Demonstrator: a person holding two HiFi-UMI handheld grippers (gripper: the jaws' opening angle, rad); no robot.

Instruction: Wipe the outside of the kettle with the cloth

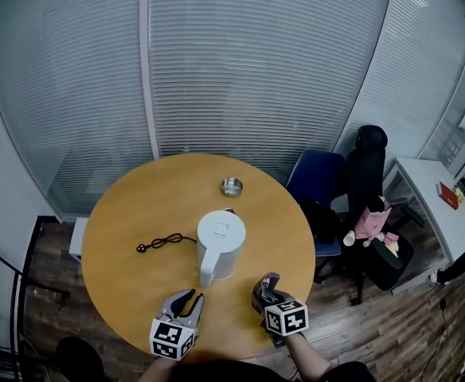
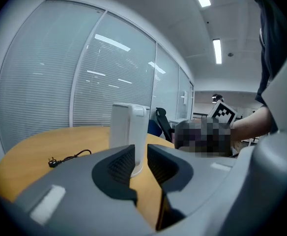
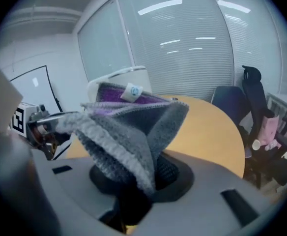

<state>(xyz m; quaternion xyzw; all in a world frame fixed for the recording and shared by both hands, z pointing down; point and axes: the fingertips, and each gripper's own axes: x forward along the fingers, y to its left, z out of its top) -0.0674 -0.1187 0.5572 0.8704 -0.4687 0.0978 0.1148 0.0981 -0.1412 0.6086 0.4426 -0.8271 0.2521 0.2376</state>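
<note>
Fuzzy grey cloth (image 3: 129,132) pinched in right fingers (image 3: 170,173); left fingers (image 2: 119,166) narrowly apart near smooth white kettle (image 2: 129,132).

kettle (image 1: 220,241) stands mid-table (image 1: 133,201), bowl (image 1: 232,187) behind it, cord (image 1: 165,241) at its left.

Cool, even light falls from ceiling strip lamps (image 2: 217,50) above the counter (image 1: 137,213), their reflections streaking the blinds (image 1: 256,70) behind it, while shadows on the counter stay faint, every view bows and darkens toward its fisheye edges, and the close cloth (image 3: 129,141) looks soft.
</note>
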